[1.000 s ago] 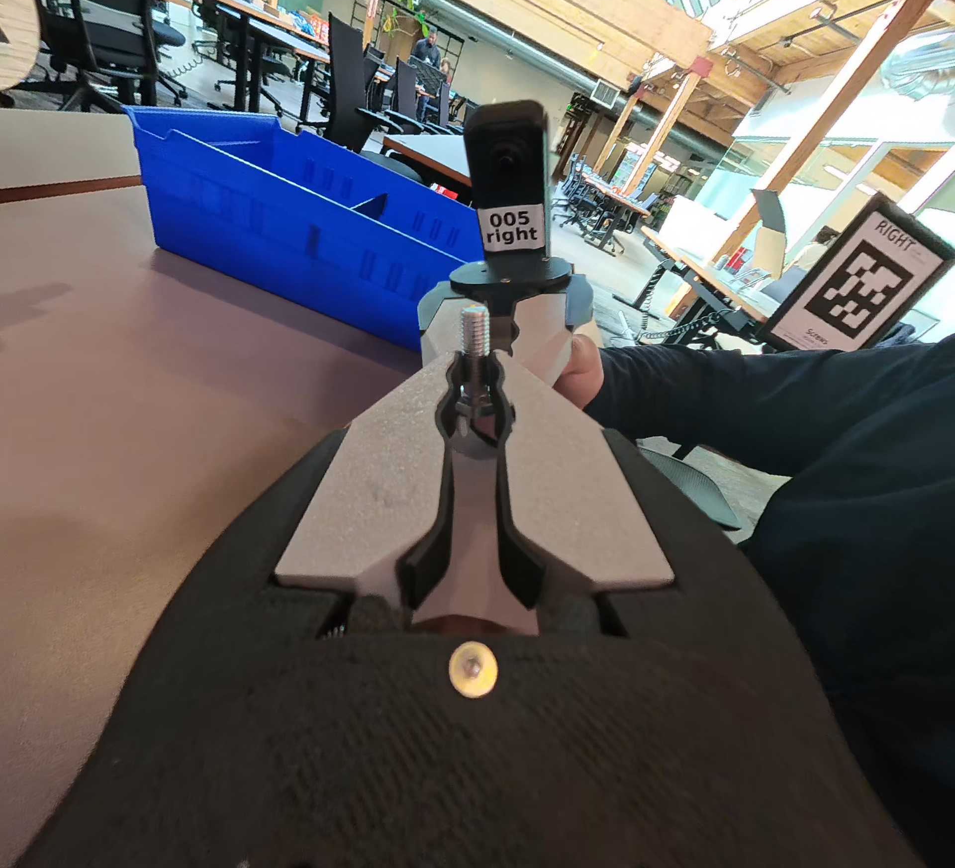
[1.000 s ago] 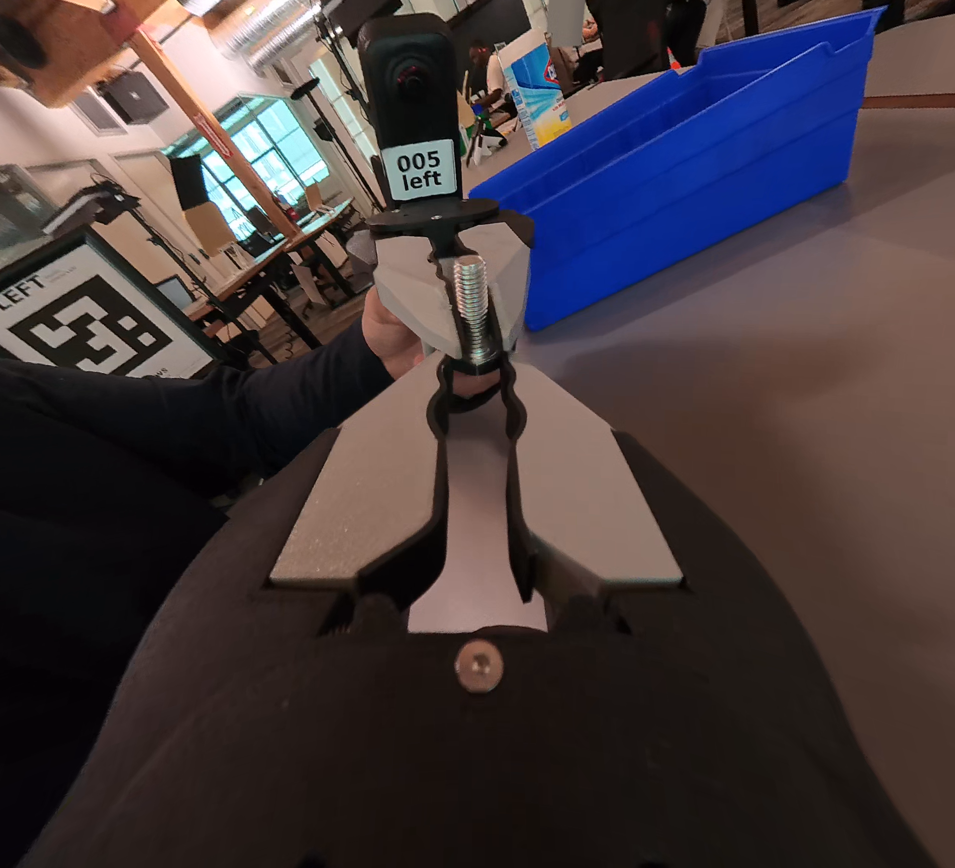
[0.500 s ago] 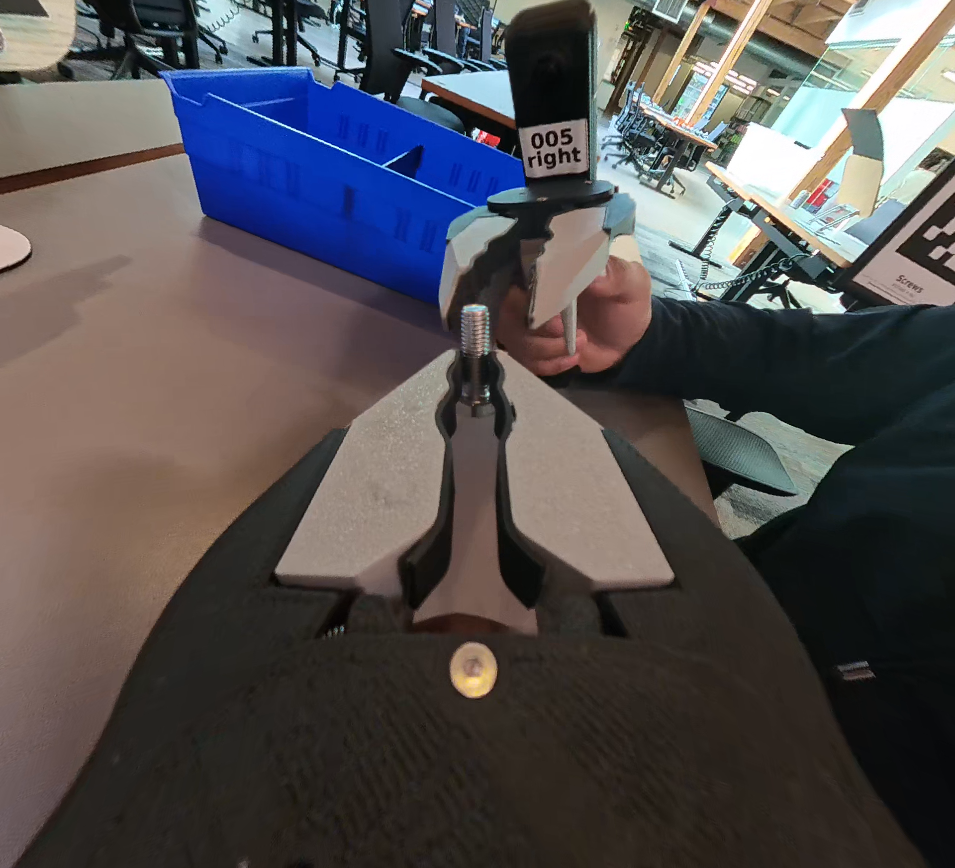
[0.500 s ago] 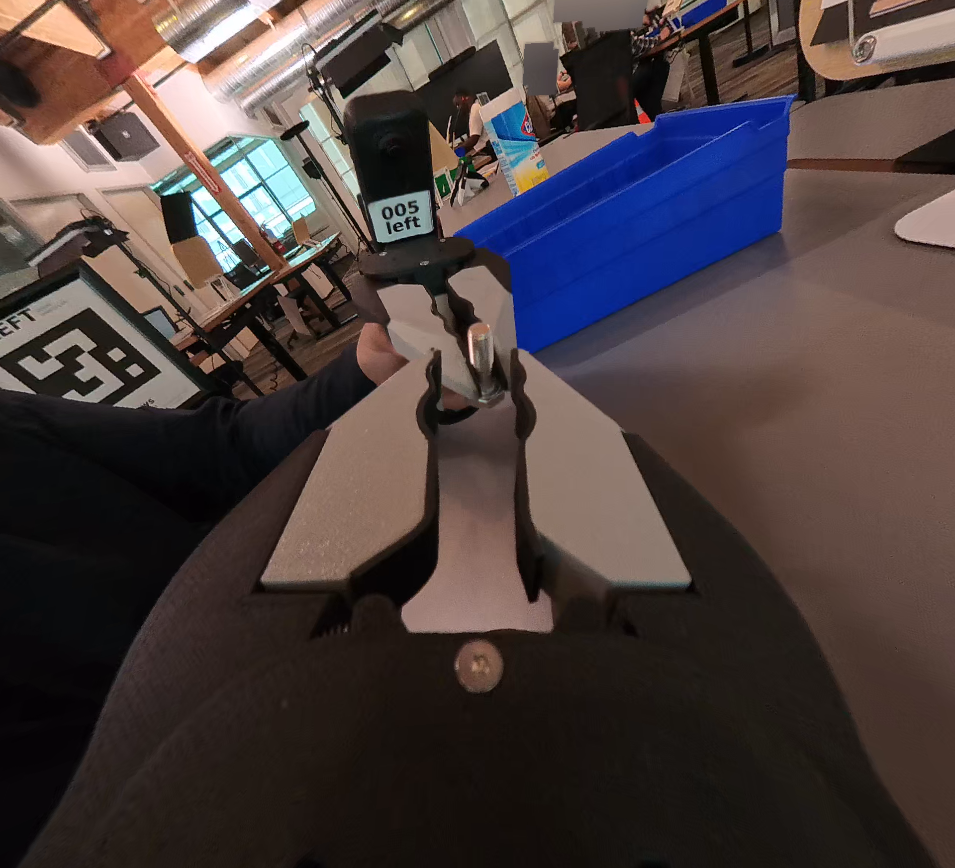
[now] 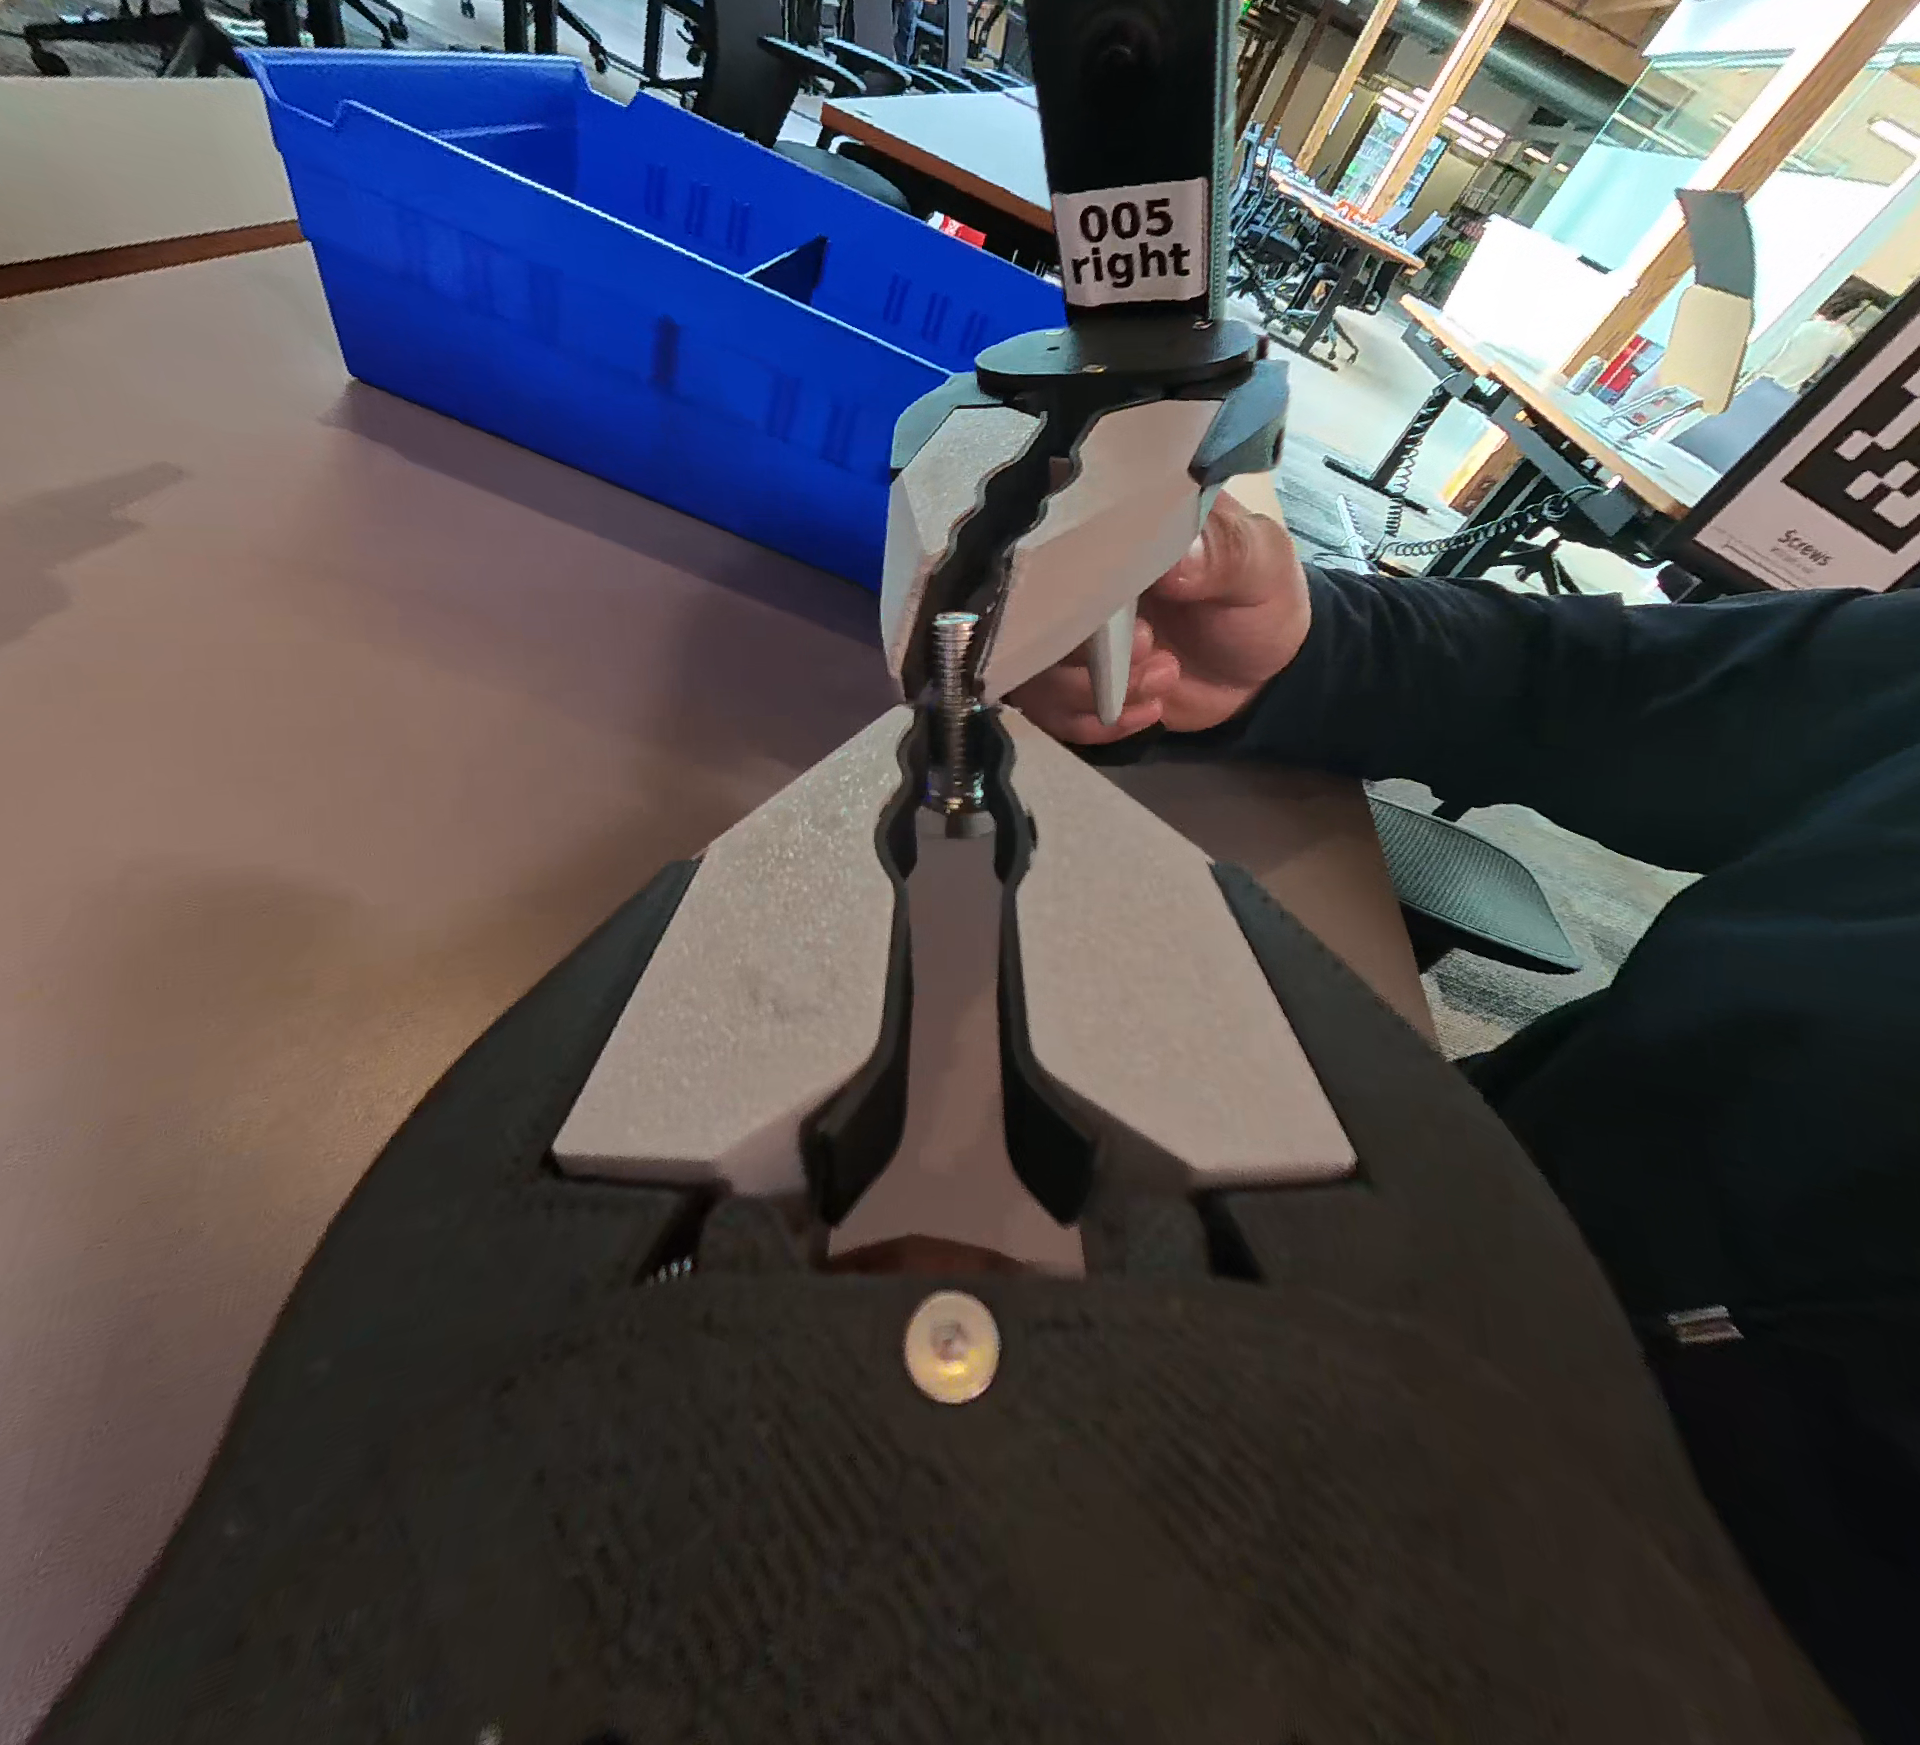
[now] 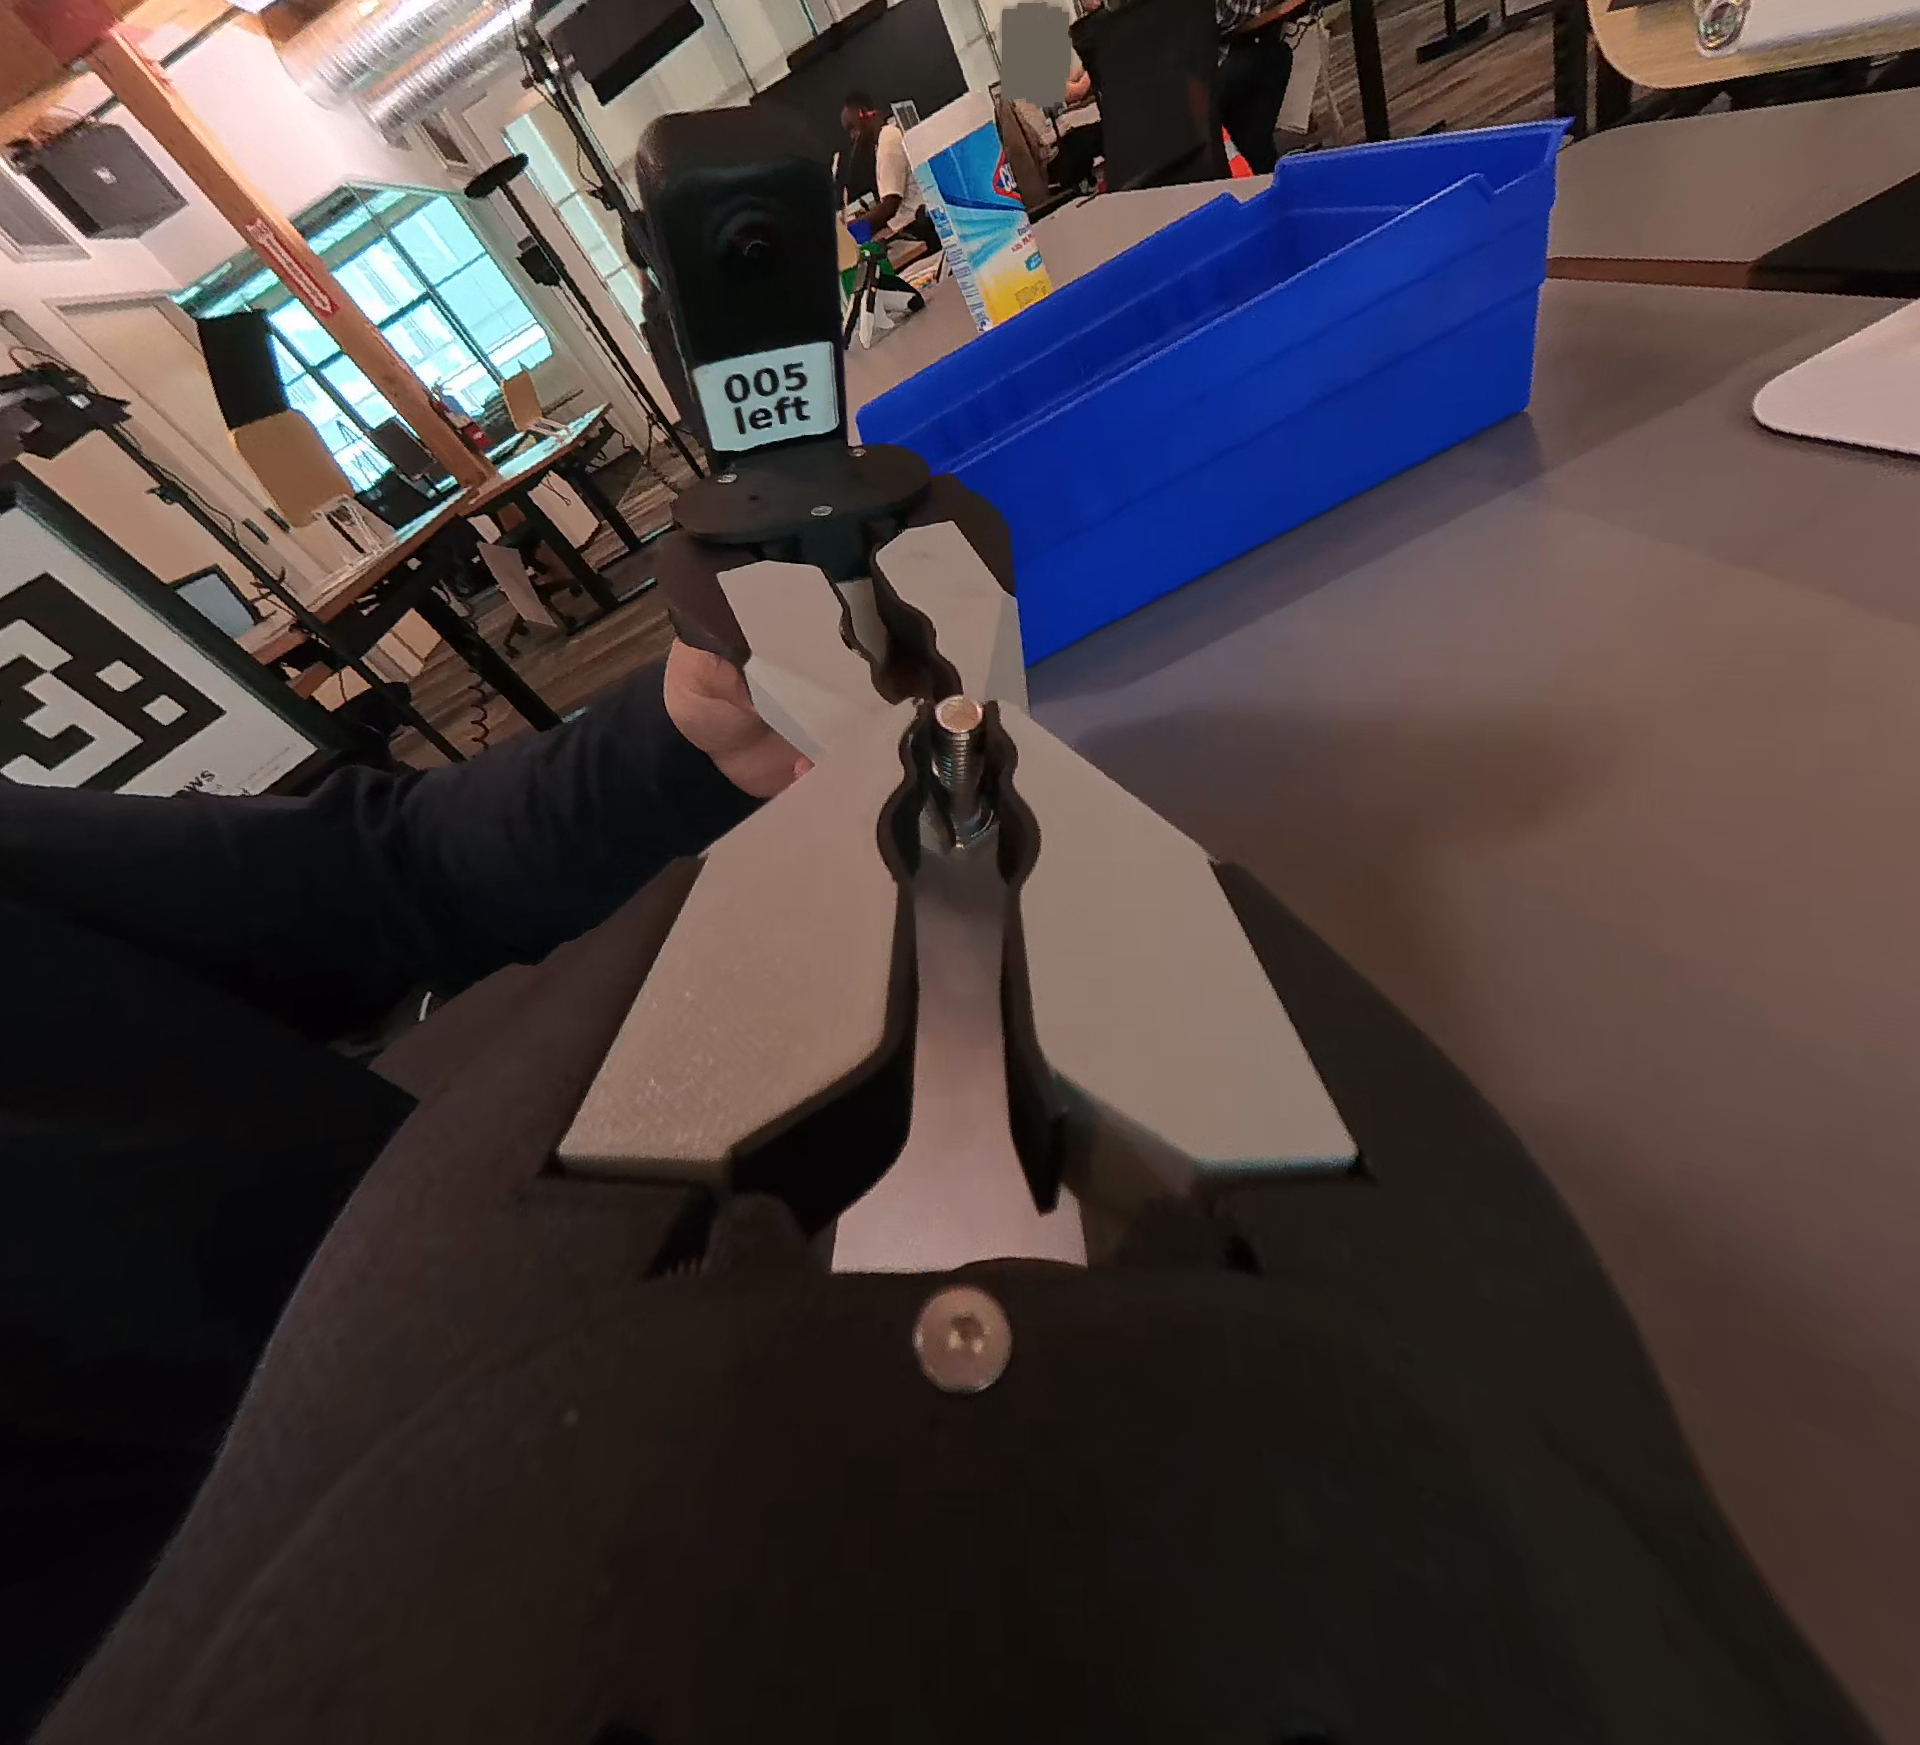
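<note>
1. Steel bolt [image 5: 956,739], threaded, stands upright with its hex end down, right at the tips of both claws. It is in the air above the grey table [image 5: 312,656].
2. Left gripper [image 5: 956,737]: fingers drawn in to a narrow slot, clamped on the bolt's lower shank just above the hex end. Nothing else is in it.
3. Right gripper [image 6: 956,755]: comes in tip-to-tip from the far side of the left claw, tilted downward. Its fingers are narrowed to the same slot with the bolt between them. It looks closed onto the bolt, but how firmly cannot be judged.
4. Blue bin [image 5: 623,324]: beyond the left claw's tips and off to its left, well apart from the bolt. A hand [image 5: 1216,625] holds the right claw's grip behind and to the right of the tips.
5. Risk, pivot: only the outermost notches of the pads hold a round, threaded shank. Any twist between the two claws could lever the bolt askew.
6. Risk, drop: if either grip is shallower than it looks, loosening the other would let the bolt fall to the table under the tips. The table edge lies close on the right, so a roll-off seems possible.
7. Risk, clash: the fingertips sit nearly touching, and a small wobble could knock pad against pad.
</note>
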A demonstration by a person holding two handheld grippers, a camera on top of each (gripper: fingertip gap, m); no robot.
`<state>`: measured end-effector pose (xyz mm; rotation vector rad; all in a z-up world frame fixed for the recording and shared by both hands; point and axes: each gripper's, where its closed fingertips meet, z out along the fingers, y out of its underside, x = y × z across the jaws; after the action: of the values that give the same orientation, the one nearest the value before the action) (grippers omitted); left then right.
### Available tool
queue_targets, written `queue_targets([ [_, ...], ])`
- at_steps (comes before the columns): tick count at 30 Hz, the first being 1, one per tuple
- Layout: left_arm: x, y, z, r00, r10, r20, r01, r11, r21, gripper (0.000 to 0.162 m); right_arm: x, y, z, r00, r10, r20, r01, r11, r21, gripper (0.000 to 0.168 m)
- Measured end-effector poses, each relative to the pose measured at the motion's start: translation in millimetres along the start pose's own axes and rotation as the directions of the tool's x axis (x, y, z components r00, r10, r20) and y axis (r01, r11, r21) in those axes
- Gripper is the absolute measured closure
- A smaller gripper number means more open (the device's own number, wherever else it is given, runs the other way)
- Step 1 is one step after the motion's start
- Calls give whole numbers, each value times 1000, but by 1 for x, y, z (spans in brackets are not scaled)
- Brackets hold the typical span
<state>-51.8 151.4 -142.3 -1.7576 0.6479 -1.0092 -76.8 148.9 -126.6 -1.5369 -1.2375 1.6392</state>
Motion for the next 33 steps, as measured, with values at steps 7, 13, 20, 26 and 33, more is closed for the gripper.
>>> queue_targets([
  [7,-1,2,0,1000,12,10,-12,1000,-10,154,2,-2,-2,1000,-9,-12,9,1000,3,162],
  [13,-4,5,1,999,29,37,-28,999,-35,155,4,0,-1,1000,-12,-23,12,1000,-5,162],
  [20,-3,6,2,999,17,31,-16,999,-35,155,4,1,1,1000,-13,-24,13,1000,-4,162],
  [26,-7,8,0,992,88,86,-82,994,-68,155,6,2,0,1000,12,-10,-12,1000,-14,161],
  [33,-29,7,-15,989,33,143,-28,999,-38,155,34,8,-10,978,-92,-190,73,992,-105,146],
])
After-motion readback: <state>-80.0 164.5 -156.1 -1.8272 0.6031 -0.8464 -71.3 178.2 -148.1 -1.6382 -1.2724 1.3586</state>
